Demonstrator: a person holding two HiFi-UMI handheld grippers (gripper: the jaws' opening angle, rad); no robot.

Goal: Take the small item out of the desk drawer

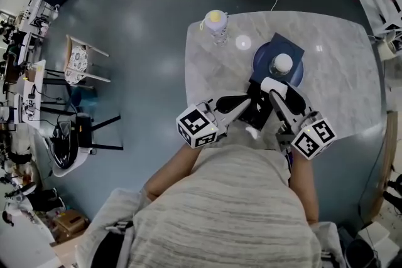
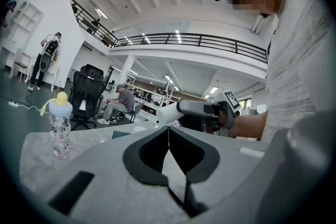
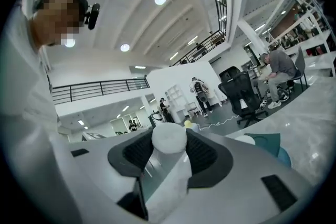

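The right gripper [image 3: 168, 150] is closed on the small white item [image 3: 169, 139], which has a round cap and a slim body. In the head view this item [image 1: 274, 85] is at the tip of the right gripper [image 1: 277, 93], in the centre of the frame, above the near edge of the marble tabletop [image 1: 342, 66]. So I judge the taking-out as almost done. What is left is probably to carry the item away and put it down.

The drawer I cannot identify surely. A dark shape [image 1: 256, 111] between the two grippers may be it.

The long axis of the item runs along the jaws, with the cap end pointing forward past the jaw tips.

The left gripper [image 2: 168, 132] has its jaws together at the tips and holds nothing.
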